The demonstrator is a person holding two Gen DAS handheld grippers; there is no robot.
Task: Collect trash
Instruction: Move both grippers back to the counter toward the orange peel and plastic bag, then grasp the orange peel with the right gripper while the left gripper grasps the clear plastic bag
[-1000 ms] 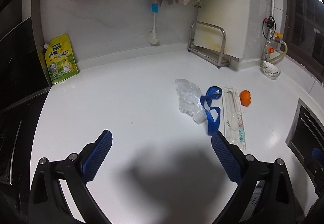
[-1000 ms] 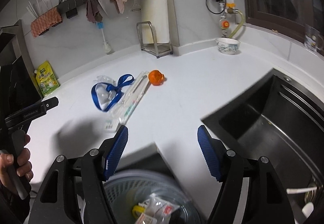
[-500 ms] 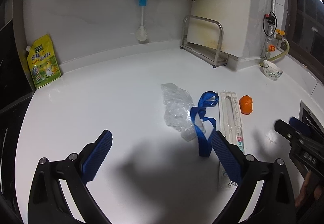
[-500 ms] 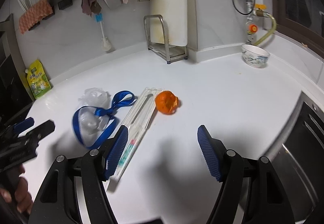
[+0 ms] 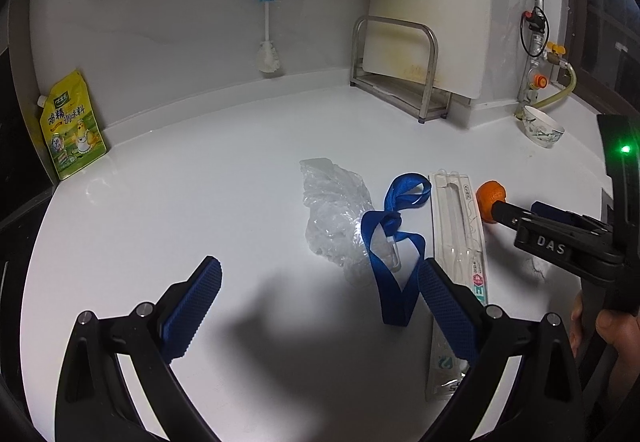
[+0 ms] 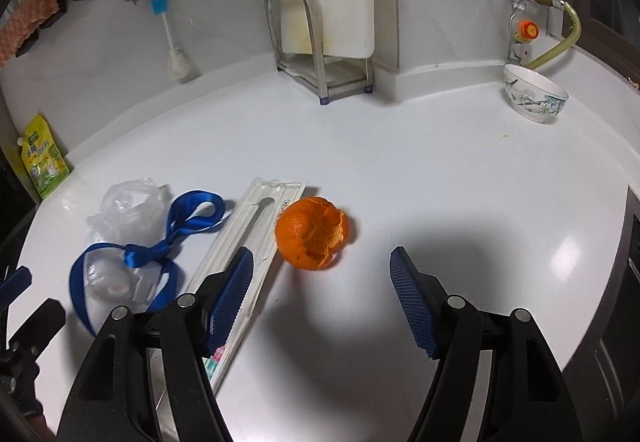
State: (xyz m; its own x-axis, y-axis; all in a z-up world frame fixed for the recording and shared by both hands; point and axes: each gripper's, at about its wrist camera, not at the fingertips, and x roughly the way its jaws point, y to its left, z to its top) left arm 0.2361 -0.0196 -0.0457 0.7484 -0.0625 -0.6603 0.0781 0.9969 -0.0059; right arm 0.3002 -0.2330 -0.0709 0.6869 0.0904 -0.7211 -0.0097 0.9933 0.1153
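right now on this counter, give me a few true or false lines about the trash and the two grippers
1. The right gripper is shut on the orange peel. False: its jaws are open and the peel lies ahead of them, untouched.
2. The blue ribbon lies partly over the clear plastic bag. True.
3. The toothbrush package lies between the ribbon and the peel. True.
4. The left gripper holds the bag. False: it is open and empty.
5. The patterned bowl lies tipped on its side. False: it stands upright.
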